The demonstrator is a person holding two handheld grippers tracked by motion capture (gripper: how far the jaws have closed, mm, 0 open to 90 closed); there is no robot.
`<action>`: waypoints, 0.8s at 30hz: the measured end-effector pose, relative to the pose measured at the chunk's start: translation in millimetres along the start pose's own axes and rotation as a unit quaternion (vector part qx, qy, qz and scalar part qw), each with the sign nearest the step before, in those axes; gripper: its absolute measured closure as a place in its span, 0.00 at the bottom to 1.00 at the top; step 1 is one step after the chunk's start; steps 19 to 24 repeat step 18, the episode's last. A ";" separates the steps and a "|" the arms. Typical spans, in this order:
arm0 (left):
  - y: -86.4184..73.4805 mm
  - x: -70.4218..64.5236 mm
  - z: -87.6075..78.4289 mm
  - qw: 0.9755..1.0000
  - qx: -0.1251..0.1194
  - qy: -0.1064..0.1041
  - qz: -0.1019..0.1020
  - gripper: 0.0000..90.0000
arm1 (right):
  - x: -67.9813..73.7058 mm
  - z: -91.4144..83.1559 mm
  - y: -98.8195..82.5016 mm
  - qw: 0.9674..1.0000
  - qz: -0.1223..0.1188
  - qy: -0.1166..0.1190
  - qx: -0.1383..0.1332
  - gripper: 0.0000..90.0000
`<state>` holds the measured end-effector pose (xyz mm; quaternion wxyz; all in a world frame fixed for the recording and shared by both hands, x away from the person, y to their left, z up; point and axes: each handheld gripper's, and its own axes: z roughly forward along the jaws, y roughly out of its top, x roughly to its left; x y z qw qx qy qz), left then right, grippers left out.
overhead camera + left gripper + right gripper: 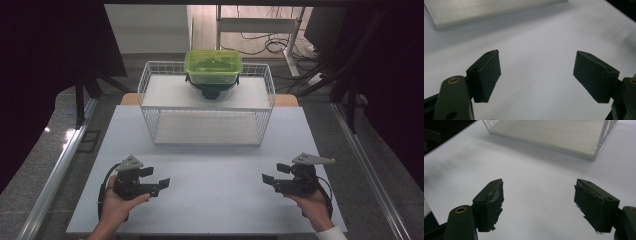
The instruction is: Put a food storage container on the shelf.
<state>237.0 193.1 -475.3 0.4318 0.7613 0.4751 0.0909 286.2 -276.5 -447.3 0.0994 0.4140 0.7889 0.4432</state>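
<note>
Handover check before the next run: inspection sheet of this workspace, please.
Surface: white table, bare around the claws.
Job's things: green lidded container on the top shelf of the white wire rack, resting on a dark object I cannot identify; lower shelf bare.
Clutter: nothing seen.
Grippers: left claw and right claw both open, nothing between the jaws, held low over the table near its front edge, pointing inward. Right claw's pads look frayed.
Cables: one trails from each claw; loose cables on the floor behind the table.
Surroundings: dark curtains either side, metal rails along the table.
</note>
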 end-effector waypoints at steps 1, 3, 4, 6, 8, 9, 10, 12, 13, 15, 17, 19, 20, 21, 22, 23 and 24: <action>-3.6 -0.8 0.9 1.000 0.005 0.003 0.003 0.24 | 0.4 2.1 -3.8 1.000 -0.006 -0.004 0.003 0.26; -8.9 -1.3 2.4 1.000 0.011 0.004 0.003 0.24 | 1.2 5.9 -9.2 1.000 -0.004 0.001 0.012 0.26; -10.4 -1.4 3.0 1.000 0.014 0.004 0.004 0.23 | 1.4 7.6 -10.4 1.000 -0.001 0.005 0.015 0.26; -10.3 -1.4 2.6 1.000 0.011 0.008 0.005 0.23 | 2.6 9.1 -10.4 1.000 -0.003 0.003 0.015 0.26; -9.5 -0.7 1.4 1.000 0.006 0.011 0.004 0.23 | 3.5 8.3 -9.5 1.000 -0.003 0.006 0.010 0.26; -9.4 -0.1 0.8 1.000 0.003 0.012 0.003 0.23 | 3.8 7.7 -9.2 1.000 -0.004 0.003 0.008 0.26; -9.5 0.7 0.4 1.000 0.004 0.012 0.003 0.23 | 3.7 7.3 -9.1 1.000 -0.005 0.003 0.006 0.26; -9.9 1.7 0.4 1.000 0.003 0.014 0.001 0.23 | 2.8 6.8 -9.2 1.000 -0.005 0.002 0.005 0.26; -10.0 2.0 0.5 1.000 0.003 0.014 0.001 0.23 | 2.3 6.9 -9.4 1.000 -0.003 0.001 0.004 0.26; -10.0 2.4 0.9 1.000 0.003 0.015 0.001 0.23 | 1.5 7.0 -9.9 1.000 -0.002 -0.001 0.005 0.25; -10.1 2.7 1.3 1.000 0.004 0.015 0.001 0.23 | 1.0 7.6 -10.3 1.000 -0.004 -0.004 0.004 0.24; -10.1 3.0 1.4 1.000 0.003 0.016 0.000 0.23 | 0.9 7.8 -10.3 1.000 -0.004 -0.005 0.004 0.24; -10.1 3.0 1.4 1.000 0.003 0.016 0.000 0.23 | 0.9 7.8 -10.3 1.000 -0.004 -0.005 0.004 0.24; -10.1 3.0 1.4 1.000 0.003 0.016 0.000 0.23 | 0.9 7.8 -10.3 1.000 -0.004 -0.005 0.004 0.24; -10.1 3.0 1.4 1.000 0.003 0.016 0.000 0.23 | 0.9 7.8 -10.3 1.000 -0.004 -0.005 0.004 0.24; -10.1 3.0 1.4 1.000 0.003 0.016 0.000 0.23 | 0.9 7.8 -10.3 1.000 -0.004 -0.005 0.004 0.24; -10.1 3.0 1.4 1.000 0.003 0.016 0.000 0.23 | 0.9 7.8 -10.3 1.000 -0.004 -0.005 0.004 0.24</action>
